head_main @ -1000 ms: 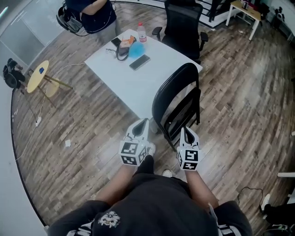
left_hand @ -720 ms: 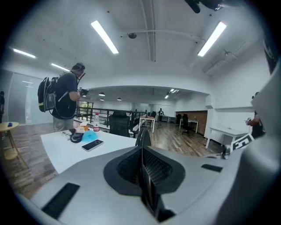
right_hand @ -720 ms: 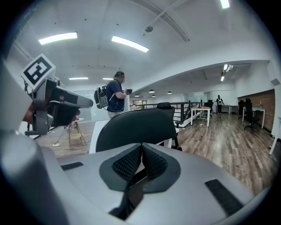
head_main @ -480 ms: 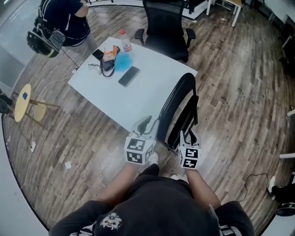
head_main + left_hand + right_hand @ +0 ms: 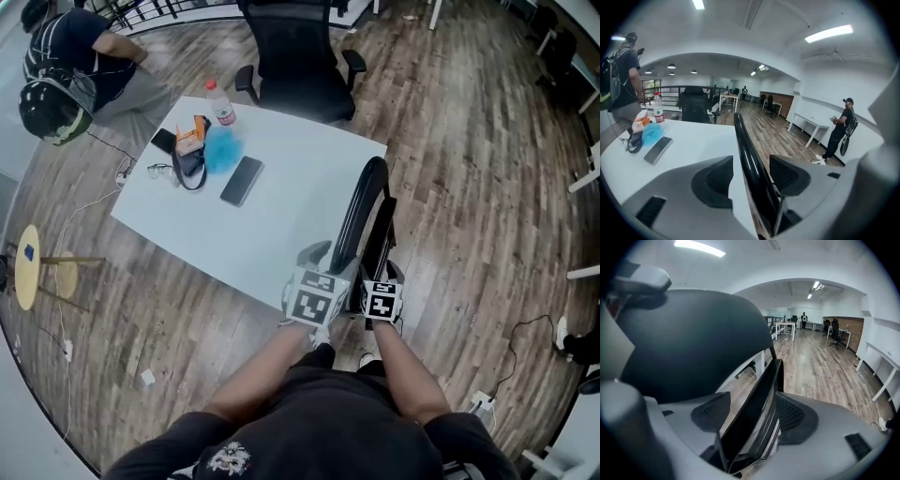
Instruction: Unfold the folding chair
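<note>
The black folding chair (image 5: 362,212) stands folded and edge-on against the white table's near right side. Both grippers reach it from the near side, and both sets of jaws have just been opening. My left gripper (image 5: 326,264) is open, with the thin edge of the backrest (image 5: 743,140) between its pads (image 5: 715,180); white table shows in the gap on the left. My right gripper (image 5: 378,274) is open too, astride the folded seat panel (image 5: 759,401), with the dark backrest (image 5: 693,343) filling that view's left. Neither pair of pads presses on the chair.
The white table (image 5: 300,202) carries a phone (image 5: 241,180), a bottle (image 5: 220,103) and a blue cloth (image 5: 221,150). A black office chair (image 5: 295,56) stands behind it. A person (image 5: 66,66) crouches at the far left. A small yellow round table (image 5: 28,267) stands left.
Both grippers have moved forward and down from just short of the chair to its near edge. Their jaws, shut a second ago, now stand apart around chair parts.
</note>
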